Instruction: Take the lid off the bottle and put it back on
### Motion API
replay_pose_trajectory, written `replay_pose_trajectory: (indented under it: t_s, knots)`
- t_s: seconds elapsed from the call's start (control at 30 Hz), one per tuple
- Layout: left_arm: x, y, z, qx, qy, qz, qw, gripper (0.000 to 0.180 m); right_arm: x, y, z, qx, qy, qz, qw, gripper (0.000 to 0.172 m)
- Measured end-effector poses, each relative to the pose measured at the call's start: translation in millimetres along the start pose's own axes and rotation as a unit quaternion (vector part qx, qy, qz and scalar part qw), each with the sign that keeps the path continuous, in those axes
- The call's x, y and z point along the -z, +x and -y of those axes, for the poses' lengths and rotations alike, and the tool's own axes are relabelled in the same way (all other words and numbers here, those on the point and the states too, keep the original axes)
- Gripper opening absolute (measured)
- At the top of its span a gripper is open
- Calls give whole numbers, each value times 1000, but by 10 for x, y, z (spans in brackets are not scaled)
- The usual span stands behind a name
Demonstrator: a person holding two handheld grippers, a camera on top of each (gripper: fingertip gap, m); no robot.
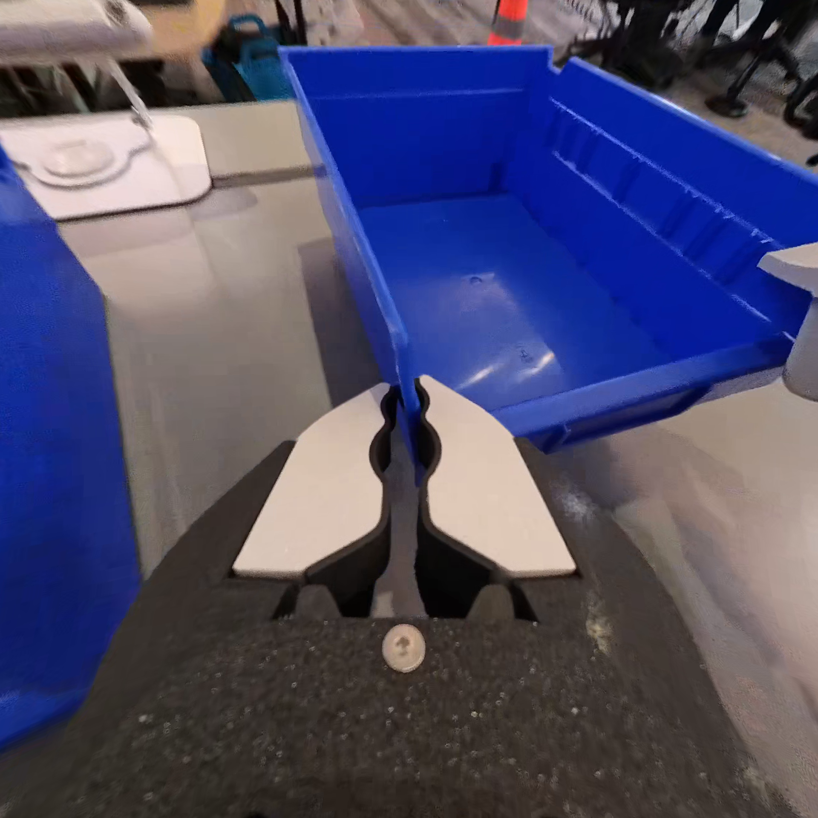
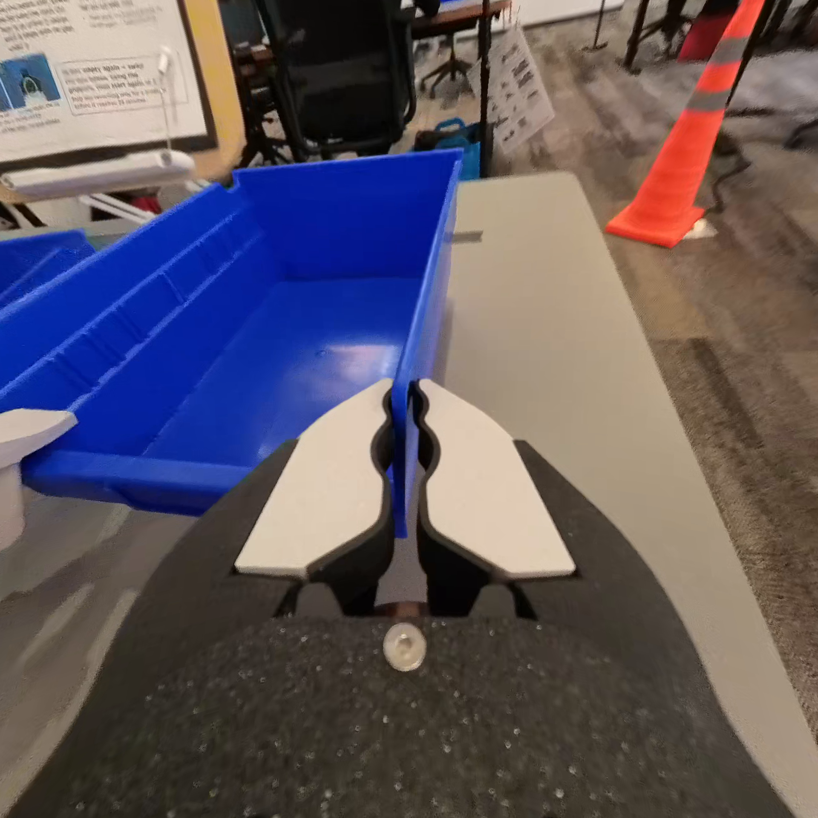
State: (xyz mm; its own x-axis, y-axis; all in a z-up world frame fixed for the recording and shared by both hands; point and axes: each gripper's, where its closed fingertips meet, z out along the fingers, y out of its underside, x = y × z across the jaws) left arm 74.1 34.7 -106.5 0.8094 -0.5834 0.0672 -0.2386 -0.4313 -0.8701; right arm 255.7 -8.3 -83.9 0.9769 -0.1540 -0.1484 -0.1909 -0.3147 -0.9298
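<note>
Clearly the blue bin [image 1: 509, 274] is bare inside, its long axis running away from both cameras over the grey counter [image 2: 553, 354]. Each near corner wall is clamped: left tool [image 1: 409, 389] and right tool [image 2: 403, 389] both narrow, pads pressing blue plastic. Only the left view shows a second blue container [image 1: 48, 376]; only the right shows an orange cone [image 2: 681, 146]. No bottle shows.
</note>
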Motion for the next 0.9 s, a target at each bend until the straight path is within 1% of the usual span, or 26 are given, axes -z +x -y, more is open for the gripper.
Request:
replay_pose_trajectory:
  t_s: [0.07, 0.13, 0.2, 0.23, 0.27, 0.3, 0.33, 0.4, 0.47, 0.5, 0.57, 0.6, 0.67, 0.73, 0.8, 0.83, 0.87, 0.9]
  knots:
    - [-98, 100, -170, 2, -22, -12, 1000, 7, -73, 117, -138, 4, -21, 0, 1000, 5]
    - [-163, 222, -331, -1, -40, -35, 999, 10, -117, 262, -254, -7, -14, -28, 999, 3]
    - [-201, 301, -432, 3, -57, -54, 997, 18, -153, 323, -393, -69, -4, -16, 997, 4]
    - [-171, 328, -429, 2, -59, -70, 996, 20, -144, 318, -382, -101, 11, 4, 995, 6]
    - [-119, 351, -414, 1, -66, -89, 994, 27, -126, 311, -376, -124, 11, 21, 992, 8]
    - [-40, 326, -373, -3, -70, -99, 993, 45, -81, 310, -337, -135, 16, 31, 990, 12]
    - [73, 241, -291, -10, -64, -99, 993, 60, 7, 309, -245, -133, 34, 37, 990, 20]
    - [388, -22, -70, -12, -39, -106, 994, 63, 299, 230, 95, -102, 102, 57, 988, 39]
    - [755, -442, 150, 3, -9, -104, 995, 70, 640, 100, 510, -75, 185, 49, 979, 40]
    - [927, -713, 223, 6, 3, -91, 996, 70, 786, -64, 685, -55, 218, 60, 973, 42]
    - [1221, -1392, 280, 0, 23, -27, 999, 72, 930, -556, 910, -11, 239, 98, 966, 51]
    - [1342, -1759, 259, -4, 28, 16, 999, 74, 923, -858, 961, 9, 232, 117, 966, 54]
    - [1499, -2391, 80, 0, 17, 79, 997, 74, 787, -1521, 914, 46, 196, 146, 969, 64]
    - [1504, -2760, -244, 19, -23, 90, 996, 76, 554, -2198, 684, 32, 156, 172, 972, 71]
    - [1425, -2944, -572, 36, -62, 88, 994, 76, 291, -2899, 251, 8, 98, 220, 970, 76]
    - [1380, -2998, -700, 41, -74, 90, 992, 76, 138, -3129, -15, 7, 56, 213, 975, 81]
    - [1335, -3029, -793, 42, -81, 88, 992, 73, -8, -3277, -263, 14, 18, 191, 981, 82]
    - [1295, -3032, -854, 44, -85, 77, 992, 66, -145, -3345, -484, 20, -18, 157, 987, 78]
